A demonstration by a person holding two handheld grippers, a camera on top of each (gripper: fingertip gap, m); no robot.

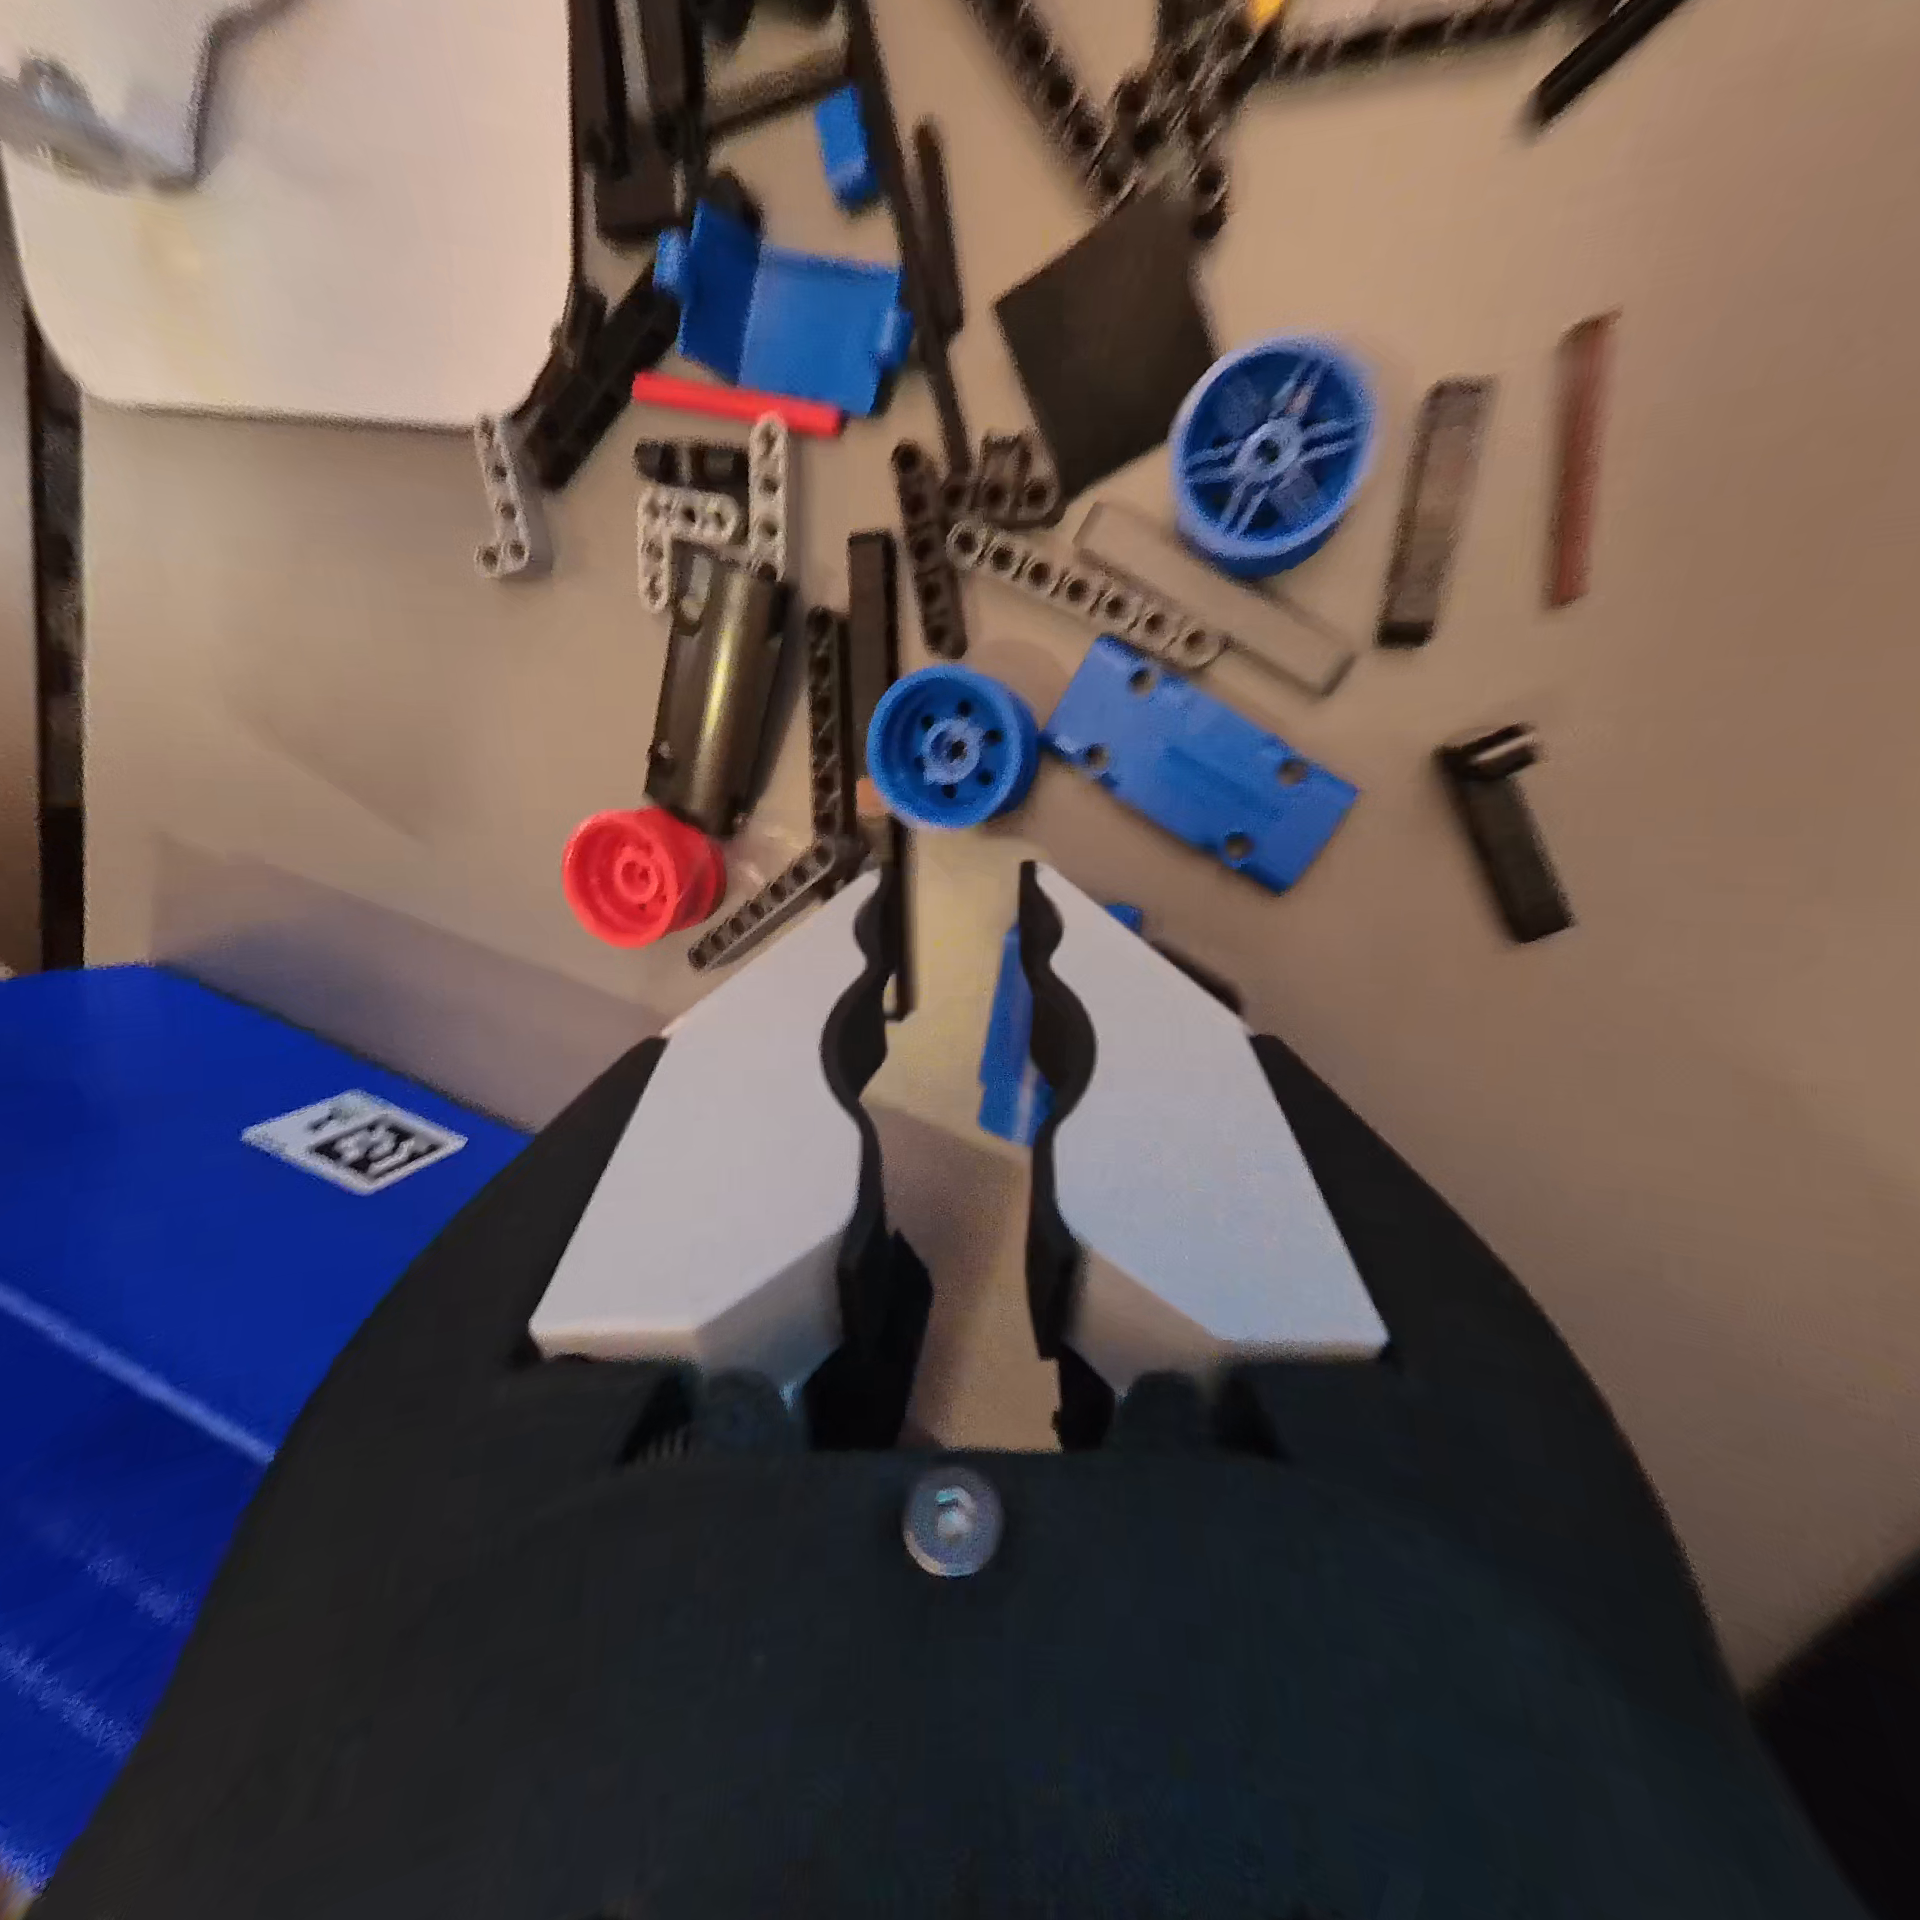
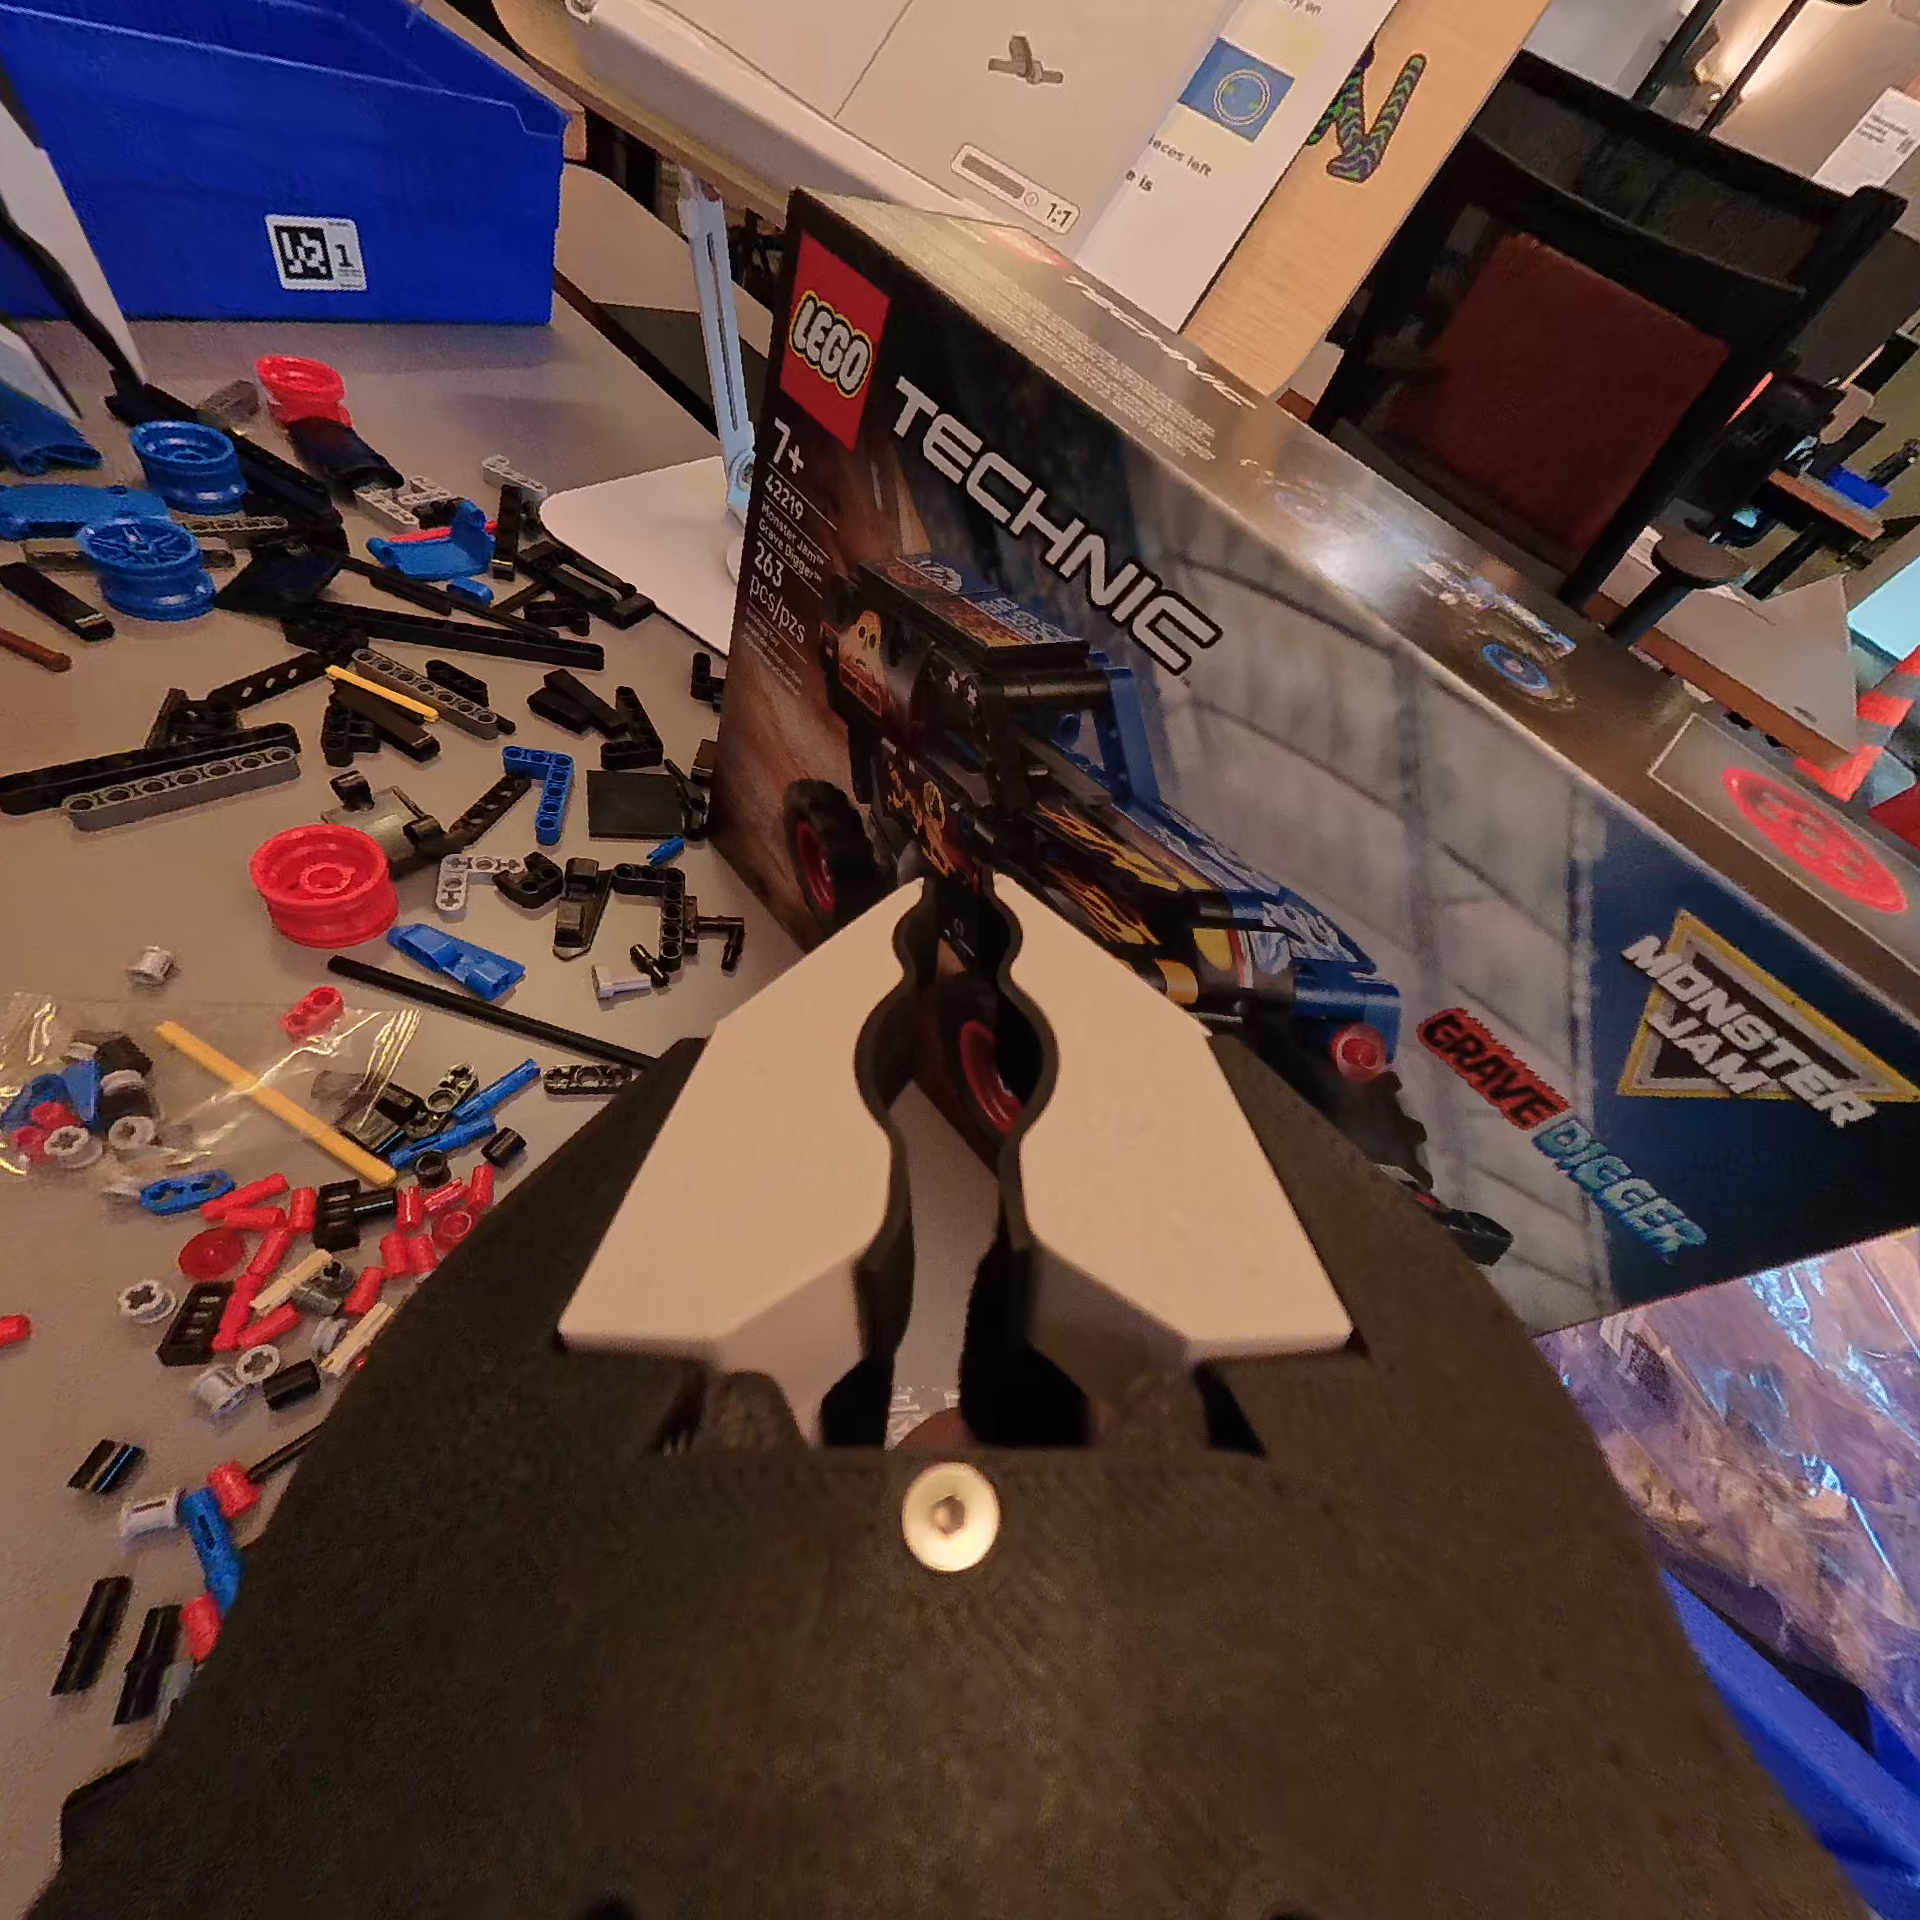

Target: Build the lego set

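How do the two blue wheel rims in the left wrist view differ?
The spoked blue rim looks larger and has crossing spokes; the small blue rim has a ring of small holes around its hub. The small one lies just ahead of the left gripper; the spoked one lies farther off. Both rest loose on the table.

Two red wheel hubs (image 2: 324,885) (image 2: 301,390) and two blue ones (image 2: 189,464) (image 2: 145,566) lie among scattered beams on the table; one set box (image 2: 1195,727) stands right, one blue bin (image 2: 260,166) far left.
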